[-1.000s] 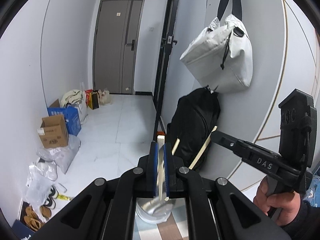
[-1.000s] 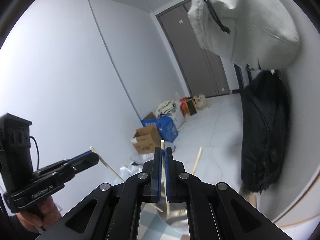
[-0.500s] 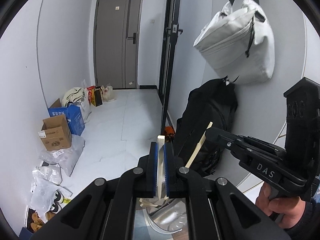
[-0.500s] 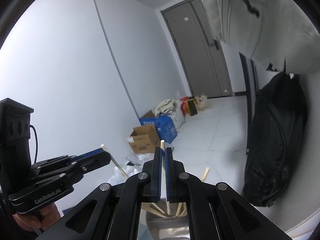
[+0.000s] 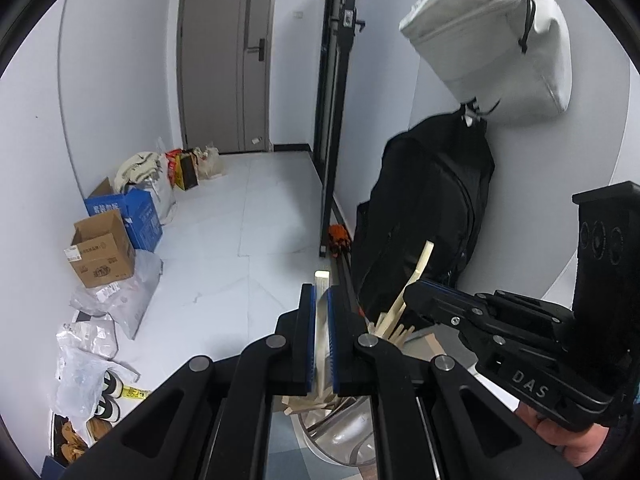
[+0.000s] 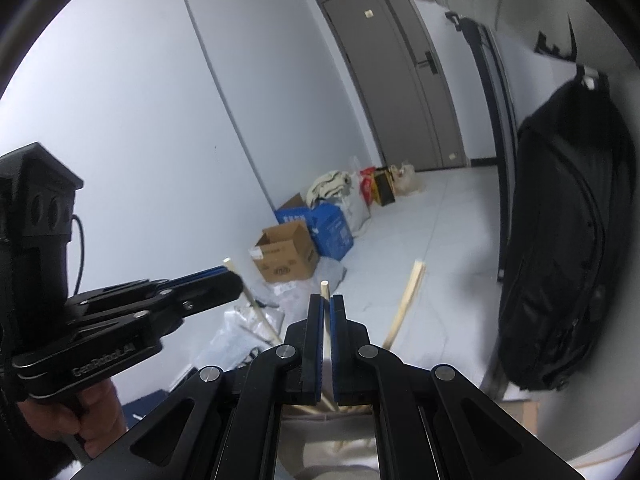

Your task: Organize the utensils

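Left gripper (image 5: pixel 320 300) clamping chopstick (image 5: pixel 321 280), right gripper (image 6: pixel 326 312) likewise

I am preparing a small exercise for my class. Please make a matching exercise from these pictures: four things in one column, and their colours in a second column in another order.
Things:
1. hanging bag
2. backpack
3. open cardboard box
4. box behind it

Colours:
a. blue
b. black
c. light grey
d. brown

Pairs: 1-c, 2-b, 3-d, 4-a
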